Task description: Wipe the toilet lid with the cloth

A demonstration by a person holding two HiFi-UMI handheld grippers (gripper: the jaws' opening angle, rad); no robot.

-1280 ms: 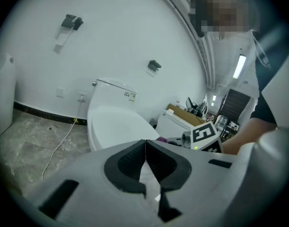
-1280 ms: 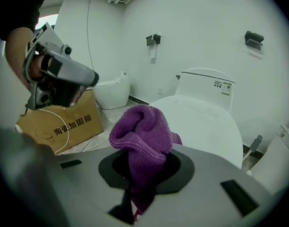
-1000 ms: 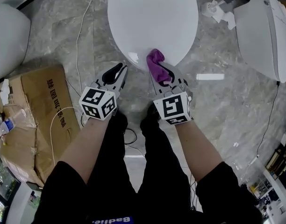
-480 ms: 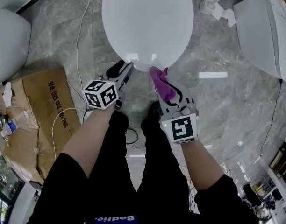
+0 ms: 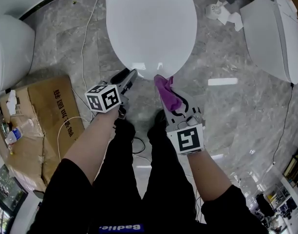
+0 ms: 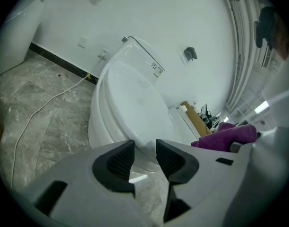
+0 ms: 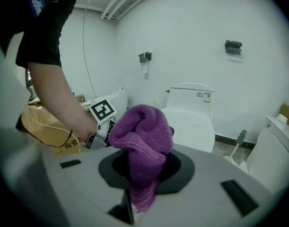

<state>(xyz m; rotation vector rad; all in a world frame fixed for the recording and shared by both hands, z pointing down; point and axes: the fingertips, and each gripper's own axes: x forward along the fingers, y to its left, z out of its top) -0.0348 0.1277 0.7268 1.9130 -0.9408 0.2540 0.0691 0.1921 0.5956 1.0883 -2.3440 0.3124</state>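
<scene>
At the front edge of the toilet lid (image 5: 151, 23), toward its left: left gripper (image 5: 128, 76), jaws just opened wide, gripping nothing. Right beside that, against the same front edge, contact unclear: purple cloth (image 5: 164, 89), bunched upright. Just below the lid: right gripper (image 5: 172, 101), jaws clamped on the cloth.

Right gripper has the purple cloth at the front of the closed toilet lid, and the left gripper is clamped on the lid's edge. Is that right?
The left gripper isn't clamped: the left gripper view shows its jaws, which have just been opening, apart with nothing between them, short of the toilet lid. The right gripper does hold the purple cloth at the lid's front.
</scene>
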